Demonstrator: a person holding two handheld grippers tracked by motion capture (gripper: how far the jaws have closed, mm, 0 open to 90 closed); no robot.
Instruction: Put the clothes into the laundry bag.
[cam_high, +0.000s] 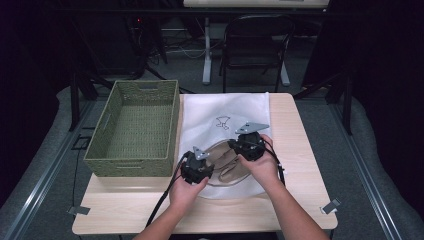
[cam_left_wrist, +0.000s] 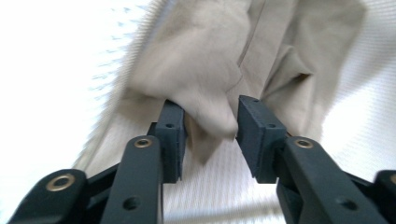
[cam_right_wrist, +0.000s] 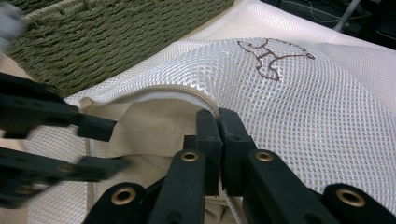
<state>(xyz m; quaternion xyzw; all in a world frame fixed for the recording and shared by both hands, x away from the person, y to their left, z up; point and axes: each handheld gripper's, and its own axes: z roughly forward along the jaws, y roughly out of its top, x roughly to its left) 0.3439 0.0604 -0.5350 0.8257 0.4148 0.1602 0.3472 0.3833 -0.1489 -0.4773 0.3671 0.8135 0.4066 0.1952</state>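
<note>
A white mesh laundry bag (cam_high: 225, 112) with a small brown embroidered figure lies flat on the table. Its open mouth faces me, and a beige cloth (cam_high: 227, 167) sits in the opening. My right gripper (cam_right_wrist: 217, 116) is shut on the bag's upper zipper edge and holds the mouth (cam_right_wrist: 187, 91) lifted. My left gripper (cam_left_wrist: 210, 121) stands open at the mouth. A fold of the beige cloth (cam_left_wrist: 205, 60) lies loose between its pads, with a gap at one pad. In the high view the left gripper (cam_high: 200, 172) is at the bag's near left and the right gripper (cam_high: 240, 145) just beyond it.
A green woven basket (cam_high: 137, 125) stands on the table's left side, against the bag's left edge. Bare wooden table (cam_high: 300, 150) lies to the right and along the near edge. A folding chair (cam_high: 255, 45) stands beyond the table.
</note>
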